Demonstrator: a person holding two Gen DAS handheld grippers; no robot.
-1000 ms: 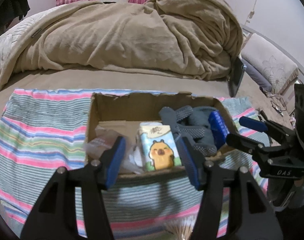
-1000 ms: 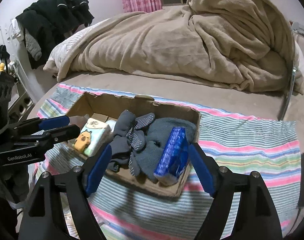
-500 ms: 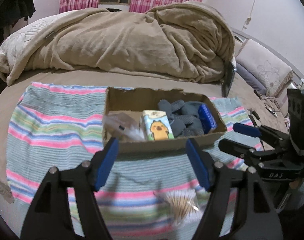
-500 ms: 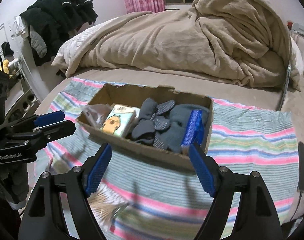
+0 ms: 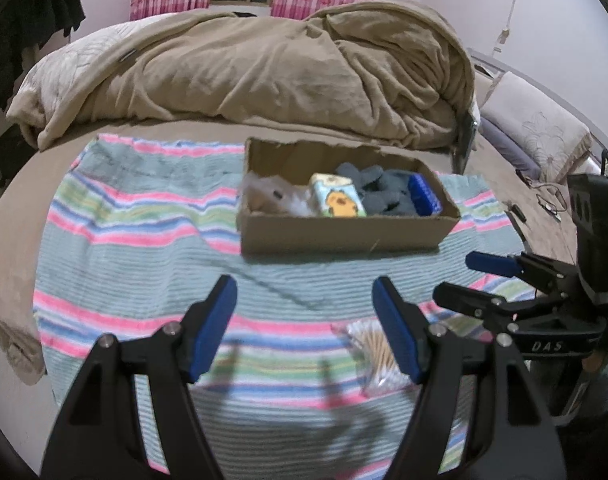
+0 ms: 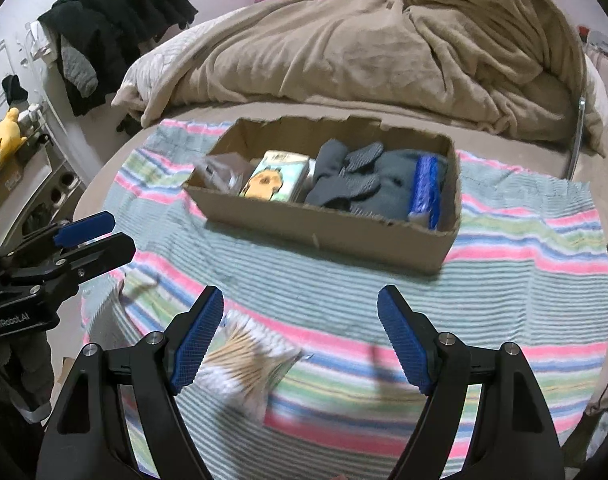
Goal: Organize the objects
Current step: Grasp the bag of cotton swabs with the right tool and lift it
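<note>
A cardboard box (image 5: 344, 236) (image 6: 328, 232) sits on a striped towel (image 5: 136, 248) (image 6: 524, 280) on the bed. It holds a clear bag (image 5: 268, 196), a tissue pack with a yellow animal (image 5: 338, 200) (image 6: 274, 180), grey gloves (image 5: 384, 192) (image 6: 356, 180) and a blue pack (image 5: 424, 196) (image 6: 424, 184). A clear packet of cotton swabs (image 5: 378, 356) (image 6: 244, 360) lies on the towel in front of the box. My left gripper (image 5: 306, 332) and right gripper (image 6: 300, 336) are both open and empty, held back from the box above the towel near the swabs.
A rumpled beige blanket (image 5: 264, 68) (image 6: 364, 40) is piled behind the box. Dark clothes (image 6: 112, 24) hang at the left wall. A pillow (image 5: 544, 128) lies at the right. A phone (image 5: 466, 140) leans at the blanket's right end.
Both grippers have pulled back and away from the box, which now looks smaller and farther. The cotton swab packet has come into view in front.
</note>
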